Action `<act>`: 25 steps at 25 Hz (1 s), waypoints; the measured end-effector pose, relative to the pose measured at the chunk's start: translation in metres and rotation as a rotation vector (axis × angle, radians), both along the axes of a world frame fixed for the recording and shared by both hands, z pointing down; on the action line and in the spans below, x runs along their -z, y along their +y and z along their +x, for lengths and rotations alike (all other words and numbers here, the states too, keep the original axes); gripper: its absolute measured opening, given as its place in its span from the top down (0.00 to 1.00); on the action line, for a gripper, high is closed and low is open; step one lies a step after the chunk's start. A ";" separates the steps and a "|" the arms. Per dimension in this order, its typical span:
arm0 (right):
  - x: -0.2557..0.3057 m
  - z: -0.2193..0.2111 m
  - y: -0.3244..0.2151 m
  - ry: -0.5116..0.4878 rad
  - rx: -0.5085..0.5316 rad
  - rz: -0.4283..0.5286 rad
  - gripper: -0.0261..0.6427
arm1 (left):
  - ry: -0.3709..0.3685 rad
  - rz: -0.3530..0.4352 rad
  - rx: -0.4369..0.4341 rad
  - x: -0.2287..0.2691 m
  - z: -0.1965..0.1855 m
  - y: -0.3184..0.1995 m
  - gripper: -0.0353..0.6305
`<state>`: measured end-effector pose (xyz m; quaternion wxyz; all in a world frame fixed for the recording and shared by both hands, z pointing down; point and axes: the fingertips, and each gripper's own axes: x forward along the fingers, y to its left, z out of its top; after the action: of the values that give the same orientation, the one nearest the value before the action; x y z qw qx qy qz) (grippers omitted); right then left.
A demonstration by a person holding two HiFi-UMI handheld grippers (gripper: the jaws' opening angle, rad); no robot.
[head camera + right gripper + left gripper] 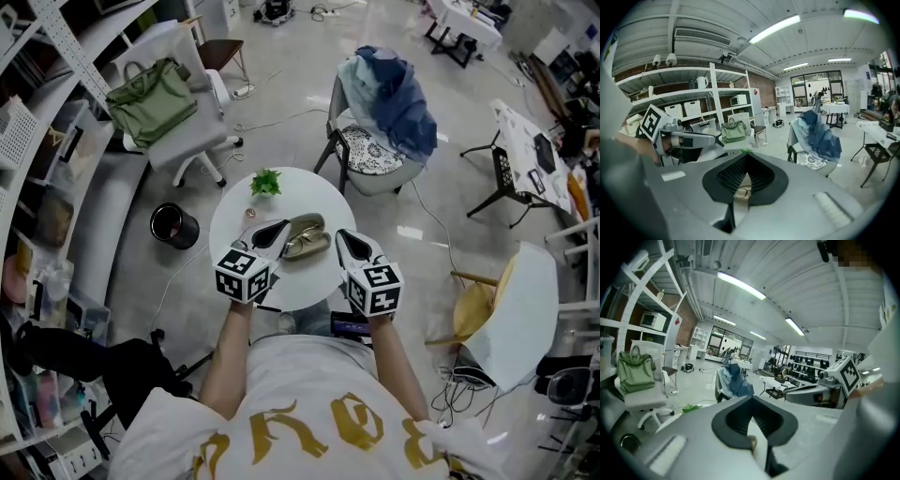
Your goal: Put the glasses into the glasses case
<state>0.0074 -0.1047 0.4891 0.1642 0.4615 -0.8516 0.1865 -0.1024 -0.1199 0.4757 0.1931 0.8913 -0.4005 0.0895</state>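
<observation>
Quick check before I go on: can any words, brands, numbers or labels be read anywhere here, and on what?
No text reads cleanly.
Gold letters on the person's white shirt: upside down and cut off, unreadable.
Left marker cube and right marker cube: black-and-white square patterns, no words.
White sticker in the right gripper view: no print can be made out.
Glasses case: no brand visible.

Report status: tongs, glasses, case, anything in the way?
Left tongs shut, empty, tip at the glasses case. Right tongs shut, empty. Glasses lie on the open case. Plant stands behind, not in the way.
</observation>
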 end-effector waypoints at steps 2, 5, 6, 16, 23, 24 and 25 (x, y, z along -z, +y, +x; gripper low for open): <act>0.001 0.000 0.002 0.002 -0.006 0.002 0.93 | -0.001 0.002 -0.003 0.001 -0.001 0.003 0.95; 0.002 -0.002 0.003 -0.003 -0.012 0.006 0.93 | -0.033 -0.002 -0.004 -0.003 -0.003 0.005 0.95; 0.002 -0.003 0.003 -0.004 -0.013 0.006 0.93 | -0.037 -0.004 -0.002 -0.004 -0.004 0.006 0.95; 0.005 -0.012 0.008 -0.002 0.012 0.018 0.93 | -0.027 -0.013 0.016 -0.005 -0.014 0.012 0.95; 0.004 -0.012 0.009 0.002 0.017 0.015 0.93 | -0.018 -0.019 0.031 -0.006 -0.016 0.011 0.95; 0.004 -0.012 0.009 0.003 0.018 0.014 0.93 | -0.011 -0.019 0.033 -0.006 -0.016 0.010 0.95; 0.003 -0.011 0.010 0.003 0.019 0.014 0.93 | -0.003 -0.019 0.035 -0.005 -0.015 0.010 0.95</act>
<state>-0.0037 -0.0949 0.4861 0.1642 0.4550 -0.8569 0.1782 -0.1179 -0.1098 0.4811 0.2025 0.8821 -0.4153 0.0914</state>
